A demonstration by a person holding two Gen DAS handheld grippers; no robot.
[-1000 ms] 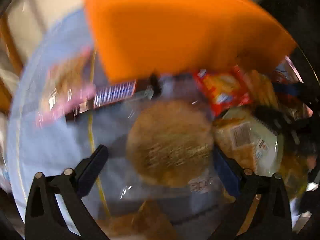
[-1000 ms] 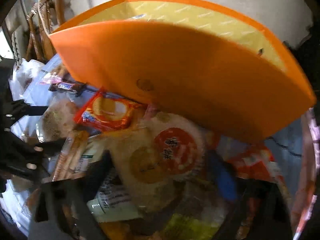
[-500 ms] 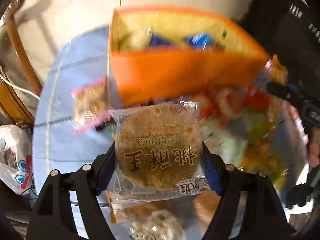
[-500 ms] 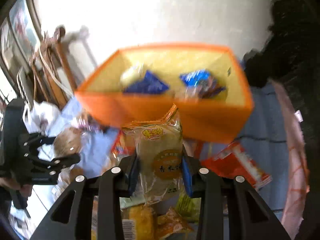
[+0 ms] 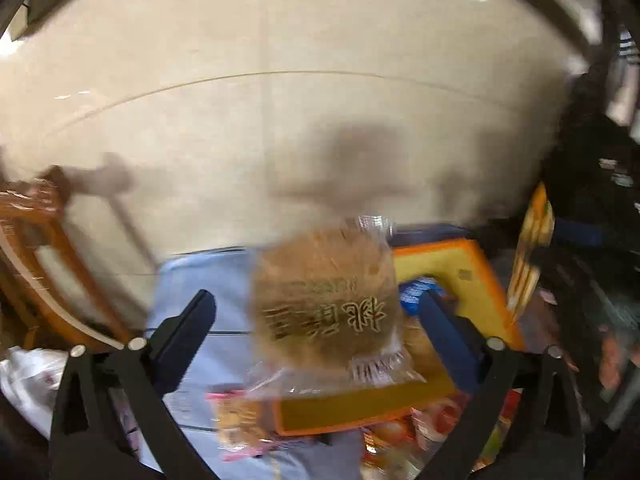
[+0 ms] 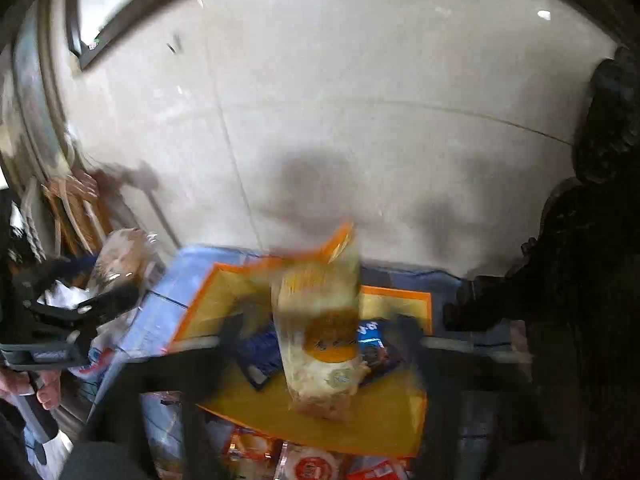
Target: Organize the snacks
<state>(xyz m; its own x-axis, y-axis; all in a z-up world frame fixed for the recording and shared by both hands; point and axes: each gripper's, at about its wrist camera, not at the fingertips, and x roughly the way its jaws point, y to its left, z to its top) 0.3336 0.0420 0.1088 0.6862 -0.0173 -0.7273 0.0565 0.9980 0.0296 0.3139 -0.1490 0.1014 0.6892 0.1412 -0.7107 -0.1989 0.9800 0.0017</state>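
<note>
right claw (image 6: 320,334) motion-blurred; snacks (image 6: 312,466) cropped

The orange box (image 6: 400,416) stands open-topped, partly filled (blue packets); loose snack packets (image 6: 312,464) crowd its near side; the wooden chair (image 5: 44,260) flanks the table (image 5: 208,280).

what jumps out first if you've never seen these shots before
A round brown cookie in a clear wrapper hangs blurred between the wide-open left tongs, touching neither pad, just above the orange box. In the right wrist view a pale yellow snack packet is likewise loose between the open right tongs, over the box's yellow inside, where blue packets already lie. Both tongs have just been opening.
</note>
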